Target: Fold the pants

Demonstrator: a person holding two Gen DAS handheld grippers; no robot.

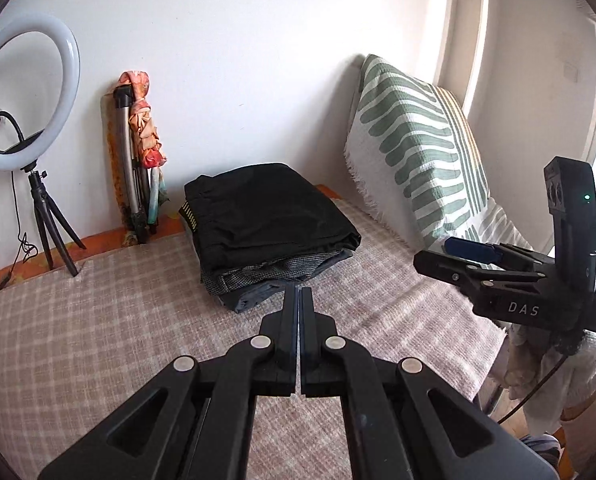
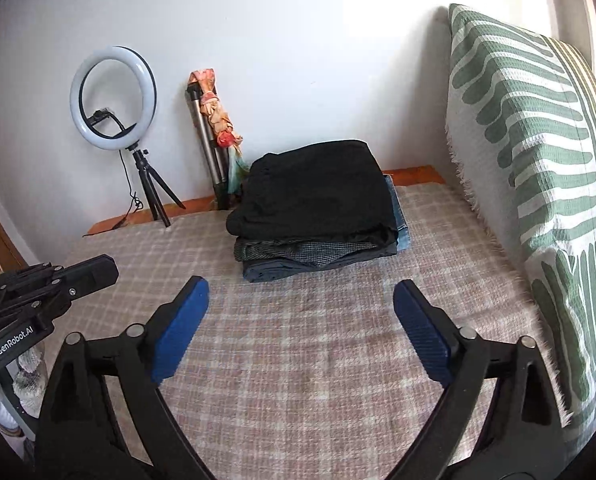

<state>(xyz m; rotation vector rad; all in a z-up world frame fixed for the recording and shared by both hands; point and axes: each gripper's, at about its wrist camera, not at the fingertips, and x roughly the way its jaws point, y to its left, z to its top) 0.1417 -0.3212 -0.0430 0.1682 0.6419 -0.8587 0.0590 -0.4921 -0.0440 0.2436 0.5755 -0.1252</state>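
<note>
Folded black pants (image 2: 318, 192) atop a stack of folded garments (image 2: 306, 256) at the far end of a checked bed cover (image 2: 298, 360), near the wall. Left claw (image 1: 299, 294) clenched, empty, short of the stack. Right claw (image 2: 300, 320) released (blue pads (image 2: 178, 328) wide apart), above bare cover. Ring light (image 2: 112, 98) far left.
</note>
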